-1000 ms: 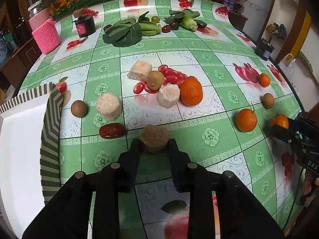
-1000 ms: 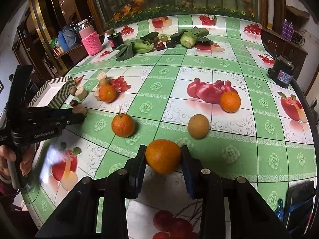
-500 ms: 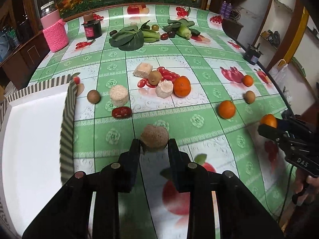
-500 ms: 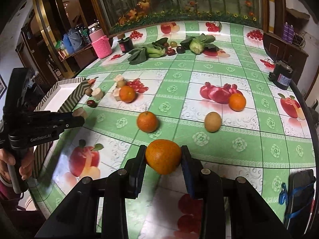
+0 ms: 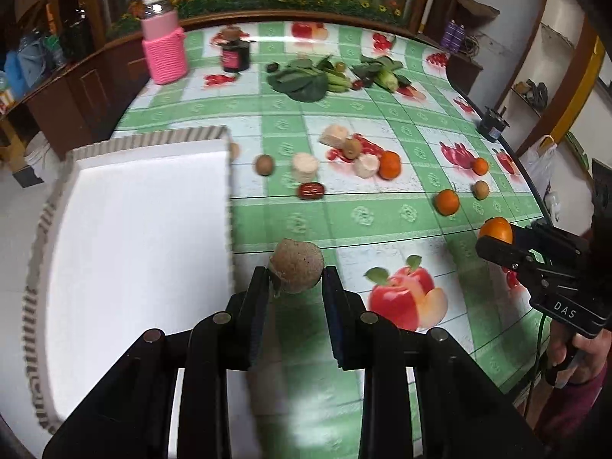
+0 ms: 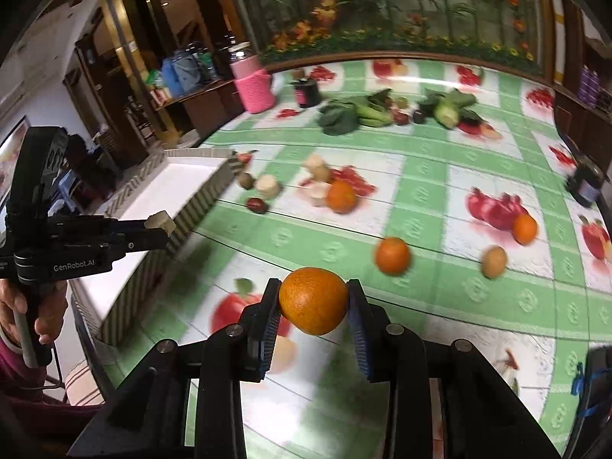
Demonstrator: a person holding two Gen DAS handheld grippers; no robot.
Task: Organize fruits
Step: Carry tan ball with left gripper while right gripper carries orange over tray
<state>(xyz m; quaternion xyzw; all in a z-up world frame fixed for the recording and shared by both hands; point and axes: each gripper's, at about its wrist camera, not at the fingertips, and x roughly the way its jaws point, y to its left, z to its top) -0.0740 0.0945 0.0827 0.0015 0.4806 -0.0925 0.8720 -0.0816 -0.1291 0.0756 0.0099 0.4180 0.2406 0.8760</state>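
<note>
Left-wrist and right-wrist views, ordered by size. The desk (image 5: pixel 382 225), under a green-and-white fruit-print cloth, is filling both views; its curved dark rim is running down the 3 o'clock side of the left-wrist view.

The white tray (image 5: pixel 141 229), with a striped, ridged wall, is occupying the 9 o'clock side of the left-wrist view. Its right wall is standing just at 9 o'clock of the left gripper's load, and its floor is showing bare white.

A band of bare cloth is lying between the grippers and the scattered fruit.

The left gripper (image 5: pixel 294 287) is gripping a brown round fruit (image 5: pixel 296 269) between its fingers, beside the tray's right wall. The right gripper (image 6: pixel 313 306) is clamping an orange (image 6: pixel 313 300) above the cloth, with the tray (image 6: pixel 191 176) at its 10 o'clock.

Loose fruit is resting at 12 to 1 o'clock of the left gripper:
- an orange in the cluster (image 5: pixel 389 164), touching a pale cut chunk (image 5: pixel 366 165);
- a lone orange (image 5: pixel 446 202), just beside a small brown fruit (image 5: pixel 479 189);
- a red date (image 5: pixel 311 190), apart from the tray wall.

Leafy greens (image 5: pixel 302 82) and a pink knitted jar (image 5: pixel 164 51) are standing near the far edge.
</note>
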